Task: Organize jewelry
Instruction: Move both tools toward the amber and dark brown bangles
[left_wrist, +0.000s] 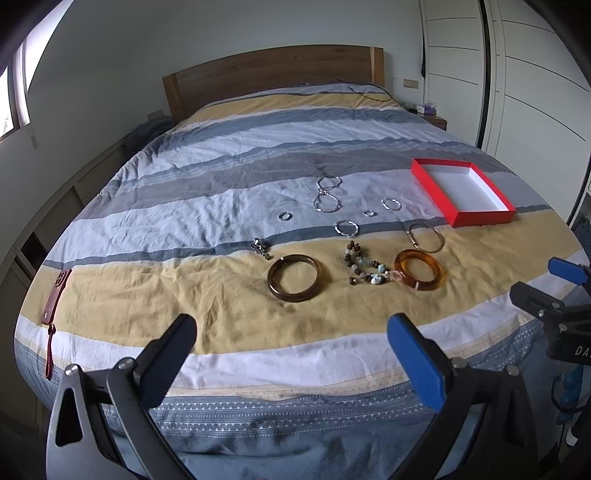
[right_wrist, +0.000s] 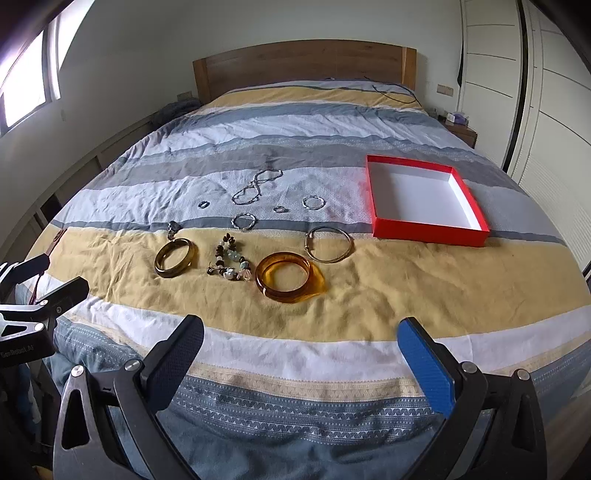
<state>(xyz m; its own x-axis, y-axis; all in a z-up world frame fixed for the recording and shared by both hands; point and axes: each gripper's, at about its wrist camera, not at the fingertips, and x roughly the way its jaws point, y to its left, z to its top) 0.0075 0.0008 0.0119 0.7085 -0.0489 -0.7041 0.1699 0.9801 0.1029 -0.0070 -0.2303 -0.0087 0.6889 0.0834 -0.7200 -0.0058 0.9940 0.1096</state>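
Observation:
Jewelry lies spread on the striped bedspread. A dark brown bangle (left_wrist: 293, 277) (right_wrist: 175, 257), a beaded bracelet (left_wrist: 365, 266) (right_wrist: 229, 261), an amber bangle (left_wrist: 420, 269) (right_wrist: 286, 277) and a thin metal bangle (left_wrist: 425, 237) (right_wrist: 329, 243) lie on the yellow band. Silver chains (left_wrist: 327, 194) (right_wrist: 255, 186) and small rings lie behind. An empty red box (left_wrist: 461, 190) (right_wrist: 424, 199) with a white inside stands at the right. My left gripper (left_wrist: 291, 334) and right gripper (right_wrist: 301, 338) are open and empty, near the bed's front edge.
A red phone (left_wrist: 55, 295) with a strap lies at the bed's left edge. A wooden headboard (left_wrist: 273, 74) is at the far end, a nightstand (right_wrist: 461, 127) at the far right, white wardrobe doors along the right.

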